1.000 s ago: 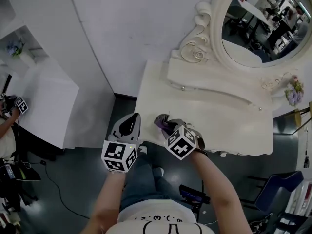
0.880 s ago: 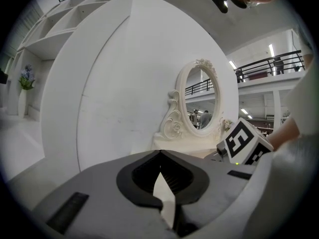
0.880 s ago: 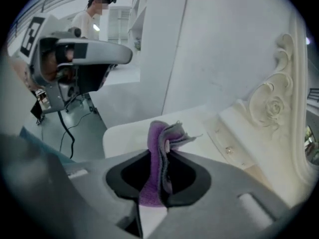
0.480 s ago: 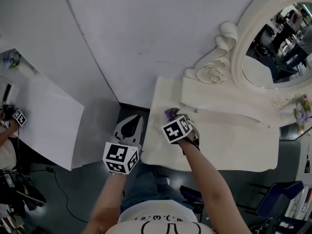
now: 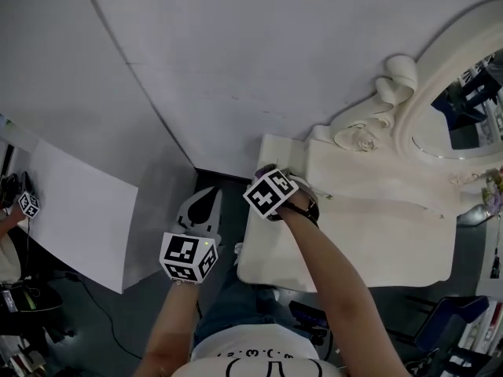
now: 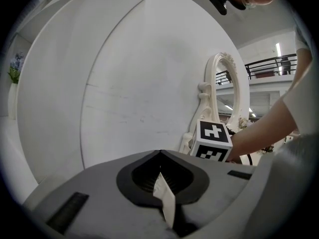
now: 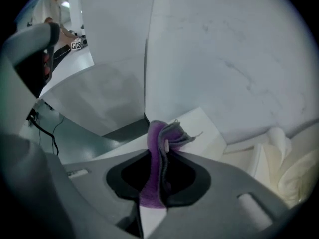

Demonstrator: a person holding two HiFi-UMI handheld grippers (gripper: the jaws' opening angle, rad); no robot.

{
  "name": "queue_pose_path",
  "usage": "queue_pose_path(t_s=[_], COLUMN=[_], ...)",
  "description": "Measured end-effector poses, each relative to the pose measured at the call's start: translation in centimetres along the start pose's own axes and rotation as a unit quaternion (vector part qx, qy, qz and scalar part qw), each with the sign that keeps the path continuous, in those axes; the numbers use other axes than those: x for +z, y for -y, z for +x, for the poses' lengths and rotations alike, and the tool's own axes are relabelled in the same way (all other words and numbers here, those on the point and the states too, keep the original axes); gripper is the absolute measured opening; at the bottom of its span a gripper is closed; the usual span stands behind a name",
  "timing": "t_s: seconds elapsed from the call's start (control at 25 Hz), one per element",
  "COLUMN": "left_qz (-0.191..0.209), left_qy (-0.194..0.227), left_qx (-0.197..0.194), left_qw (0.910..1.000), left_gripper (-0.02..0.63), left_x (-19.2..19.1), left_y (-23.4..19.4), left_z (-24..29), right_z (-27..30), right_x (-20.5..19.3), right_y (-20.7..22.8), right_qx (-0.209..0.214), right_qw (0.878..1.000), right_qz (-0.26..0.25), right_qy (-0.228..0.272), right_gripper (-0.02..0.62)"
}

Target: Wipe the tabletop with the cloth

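Observation:
My right gripper (image 5: 266, 173) is shut on a purple cloth (image 7: 158, 133), which sticks up between its jaws in the right gripper view. It is at the far left corner of the cream dressing table (image 5: 354, 234), close to the white wall. In the head view the marker cube hides nearly all of the cloth. My left gripper (image 5: 206, 198) hangs off the table's left edge over the dark floor. In the left gripper view that gripper (image 6: 160, 157) has its jaws together with nothing held.
An ornate oval mirror (image 5: 471, 108) rises at the back right of the table above a raised ledge (image 5: 377, 171). A white panel (image 5: 78, 218) stands at the left, with a person's hand (image 5: 9, 214) at the frame edge. A blue chair (image 5: 448, 312) sits at lower right.
My right gripper has carried the cloth from the table's front left edge back toward the far left corner by the wall. The left gripper has stayed beside the table.

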State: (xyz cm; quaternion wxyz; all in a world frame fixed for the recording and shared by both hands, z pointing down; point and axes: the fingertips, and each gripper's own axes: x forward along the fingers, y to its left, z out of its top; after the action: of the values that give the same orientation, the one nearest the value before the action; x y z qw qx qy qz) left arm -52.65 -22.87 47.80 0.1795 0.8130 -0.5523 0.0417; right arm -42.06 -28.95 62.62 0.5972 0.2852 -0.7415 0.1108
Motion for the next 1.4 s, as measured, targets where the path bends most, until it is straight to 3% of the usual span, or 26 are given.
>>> queue_pose_path(t_s=[0.12,0.24,0.44,0.52,0.76,1.12,1.4], left_qz=[-0.002,-0.005,-0.012,-0.014,-0.014,-0.011,-0.014], left_qy=[-0.003,-0.008,-0.007,-0.004,0.006,0.010,0.013], left_qx=[0.000,-0.001,0.007,0.009,0.004,0.002,0.014], left_qw=[1.0000,1.0000,0.9999,0.9999,0.9999,0.9999,0.9997], left_gripper=[-0.002,-0.002,-0.002,-0.002,-0.002,-0.002,-0.002], left_x=[-0.2,-0.5,-0.7,-0.6,-0.4,-1.5,-2.6], left_y=[-0.7,-1.2,-2.4,-2.5,-1.3,2.8,5.2], left_z=[0.2,0.1,-0.3,-0.5,-0.9,-3.4,-5.8], right_z=[0.9,1.5,0.9,0.4,-2.2,-6.2,-8.6], right_x=[1.8,2.4,1.1,0.3,-2.7,-9.0,-12.7], right_y=[0.9,1.9,0.1,-1.4,-7.6,-18.6,-24.5], right_qx=[-0.017,-0.026,0.027,0.043,0.119,0.205,0.255], right_qw=[1.000,0.999,0.993,0.989,0.981,0.947,0.932], right_qz=[0.003,-0.029,-0.094,-0.126,-0.151,-0.247,-0.258], right_qy=[-0.011,-0.034,-0.063,-0.064,-0.016,-0.008,0.016], right_gripper=[0.085,0.086,0.083,0.083,0.083,0.083,0.083])
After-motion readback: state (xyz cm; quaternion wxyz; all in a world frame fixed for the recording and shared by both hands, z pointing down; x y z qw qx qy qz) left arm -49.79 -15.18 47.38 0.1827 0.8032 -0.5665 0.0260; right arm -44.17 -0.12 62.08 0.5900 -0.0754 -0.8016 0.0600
